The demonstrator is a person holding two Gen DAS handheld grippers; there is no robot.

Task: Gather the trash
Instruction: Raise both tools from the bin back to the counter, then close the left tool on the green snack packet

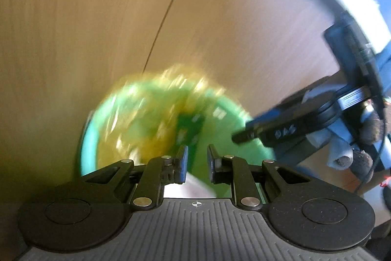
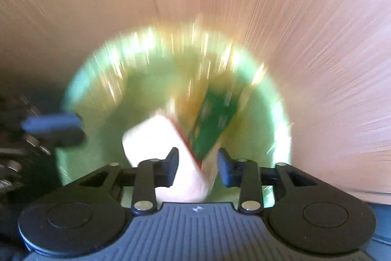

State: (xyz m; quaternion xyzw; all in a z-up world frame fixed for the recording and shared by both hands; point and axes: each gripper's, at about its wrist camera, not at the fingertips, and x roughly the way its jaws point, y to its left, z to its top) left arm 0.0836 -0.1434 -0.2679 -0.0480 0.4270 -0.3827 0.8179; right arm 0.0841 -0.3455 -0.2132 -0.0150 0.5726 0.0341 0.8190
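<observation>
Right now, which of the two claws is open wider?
The right claw, above the green bin: the gap between its fingers is clearly wider than the narrow slit of the left claw, seen in its own wrist view.

Green round bin (image 2: 273, 114) on wooden floor, yellowish liner, white crumpled paper (image 2: 156, 138) inside, blurred.

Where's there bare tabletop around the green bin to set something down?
Bare wooden tabletop stretches beyond and left of the green bin, across the seam. It's crowded on the bin's right, where the right claw reaches in, and the bin itself holds trash.
</observation>
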